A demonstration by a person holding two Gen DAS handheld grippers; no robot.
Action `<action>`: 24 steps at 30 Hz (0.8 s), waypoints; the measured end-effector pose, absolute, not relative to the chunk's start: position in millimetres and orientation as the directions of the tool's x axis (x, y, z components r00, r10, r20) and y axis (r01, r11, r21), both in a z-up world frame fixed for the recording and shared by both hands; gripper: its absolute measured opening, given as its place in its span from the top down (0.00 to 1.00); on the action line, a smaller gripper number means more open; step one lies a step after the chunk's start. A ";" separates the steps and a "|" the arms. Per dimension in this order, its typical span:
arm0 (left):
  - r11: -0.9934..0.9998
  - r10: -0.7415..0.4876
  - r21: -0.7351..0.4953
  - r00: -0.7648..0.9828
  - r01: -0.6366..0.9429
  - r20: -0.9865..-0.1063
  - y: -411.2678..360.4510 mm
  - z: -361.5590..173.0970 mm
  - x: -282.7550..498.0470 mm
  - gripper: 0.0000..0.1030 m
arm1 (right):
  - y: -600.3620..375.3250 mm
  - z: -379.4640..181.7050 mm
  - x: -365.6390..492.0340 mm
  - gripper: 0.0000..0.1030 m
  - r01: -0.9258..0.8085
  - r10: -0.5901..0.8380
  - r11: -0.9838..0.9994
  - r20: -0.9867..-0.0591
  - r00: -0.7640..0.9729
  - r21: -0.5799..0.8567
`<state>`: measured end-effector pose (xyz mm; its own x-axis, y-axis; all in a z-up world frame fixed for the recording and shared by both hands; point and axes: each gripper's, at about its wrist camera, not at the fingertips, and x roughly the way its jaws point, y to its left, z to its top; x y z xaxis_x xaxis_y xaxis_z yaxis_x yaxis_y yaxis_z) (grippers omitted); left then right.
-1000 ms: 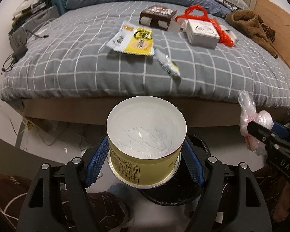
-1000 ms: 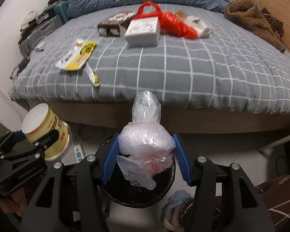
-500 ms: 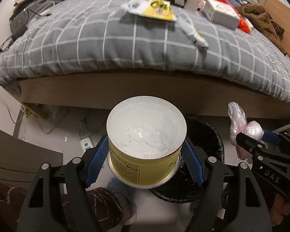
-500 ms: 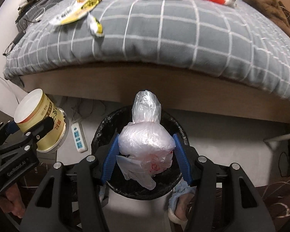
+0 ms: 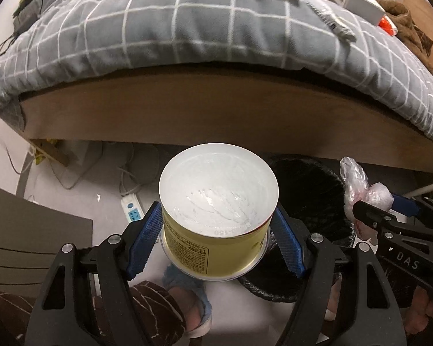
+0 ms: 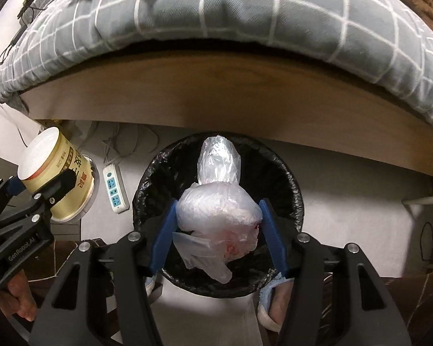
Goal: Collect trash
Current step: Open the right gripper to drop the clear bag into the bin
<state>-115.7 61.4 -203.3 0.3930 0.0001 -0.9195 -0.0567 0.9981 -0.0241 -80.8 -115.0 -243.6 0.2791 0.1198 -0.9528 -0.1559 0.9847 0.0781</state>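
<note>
An empty yellow instant-noodle cup (image 5: 216,248) with a white inside sits between the blue pads of my left gripper (image 5: 216,213), which is shut on its wall. It hangs left of a round black-lined trash bin (image 5: 311,196) on the floor by the bed. A knotted clear plastic bag (image 6: 218,161) with something pink inside is pinched by my right gripper (image 6: 218,201), right above the mouth of the bin (image 6: 147,178). The right wrist view also shows the cup (image 6: 54,167) in the left gripper (image 6: 37,181) at the left edge.
The bed's wooden side board (image 6: 245,92) and grey checked quilt (image 5: 187,23) overhang just behind the bin. Wrappers (image 5: 332,23) and a white box (image 5: 358,0) lie on the quilt. A white power strip (image 6: 115,190) with cables lies left of the bin. The person's slippered feet (image 5: 193,302) stand near it.
Both grippers have sunk from bed height to just above the floor, each keeping its load. The bin has come into full view under the bag; the bed top has slid out of view.
</note>
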 end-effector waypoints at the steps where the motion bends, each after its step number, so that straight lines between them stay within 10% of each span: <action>1: 0.998 0.001 -0.024 0.393 -0.058 -0.920 62.5 -204.5 -115.5 0.29 | -113.6 -244.7 -80.0 0.46 -0.163 0.122 0.983 -0.953 0.278 0.079; 16: 0.999 -0.016 -0.027 0.376 -0.025 -0.926 47.6 -222.5 -107.1 0.29 | -136.4 -246.3 -78.3 0.08 -0.086 0.048 0.996 -0.936 0.349 0.019; 24: 0.997 -0.070 -0.058 0.367 0.044 -0.928 7.4 -223.4 -92.3 0.29 | -182.6 -241.9 -75.2 0.07 0.001 -0.015 1.000 -0.930 0.368 -0.015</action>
